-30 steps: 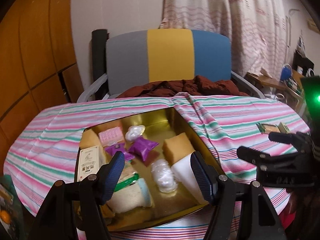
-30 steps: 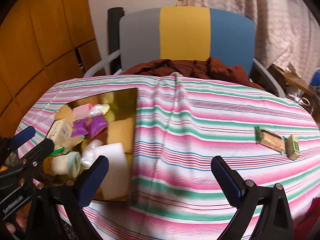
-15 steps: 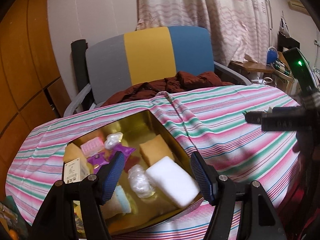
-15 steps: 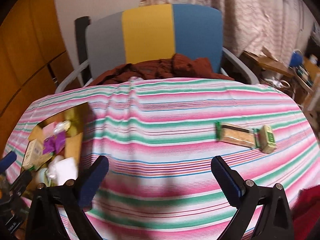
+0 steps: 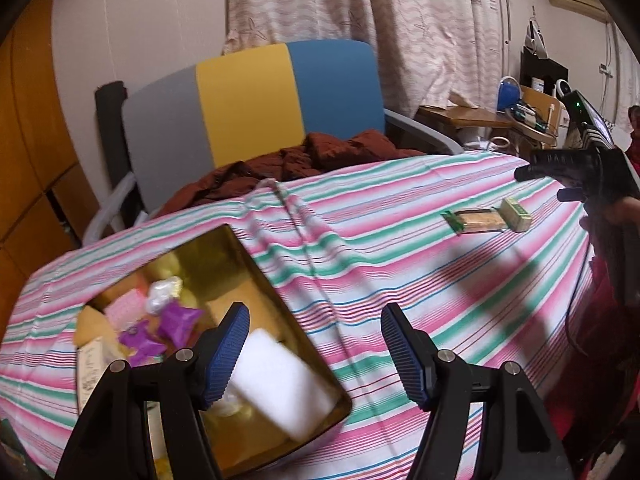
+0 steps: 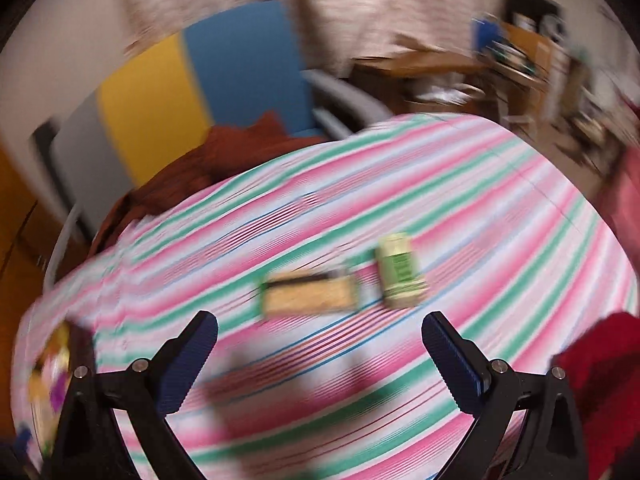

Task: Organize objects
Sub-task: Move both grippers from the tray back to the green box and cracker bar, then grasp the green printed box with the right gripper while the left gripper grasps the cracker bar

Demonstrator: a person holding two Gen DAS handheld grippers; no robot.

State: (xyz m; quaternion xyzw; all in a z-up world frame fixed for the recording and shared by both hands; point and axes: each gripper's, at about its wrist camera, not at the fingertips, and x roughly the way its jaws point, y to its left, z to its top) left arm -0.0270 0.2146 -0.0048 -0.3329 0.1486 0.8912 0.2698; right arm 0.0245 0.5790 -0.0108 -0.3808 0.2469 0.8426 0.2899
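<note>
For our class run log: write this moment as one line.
left claw: open, empty | right claw: open, empty | two packets on striped cloth | gold tin: filled

A wide stretch of striped cloth on the bench (image 5: 400, 264) is lying bare between the gold tin (image 5: 276, 300) on the left and the two small packets on the right, leaving plenty of passing room. The tin is sitting crowded, a white block (image 5: 280, 384) filling its near corner. The flat wrapped bar (image 6: 308, 294) and the green box (image 6: 400, 276) are lying just beside each other, the cloth around them bare. A chair (image 5: 248, 96) with rumpled brown cloth (image 5: 304, 160) is closing off the far edge.
</note>
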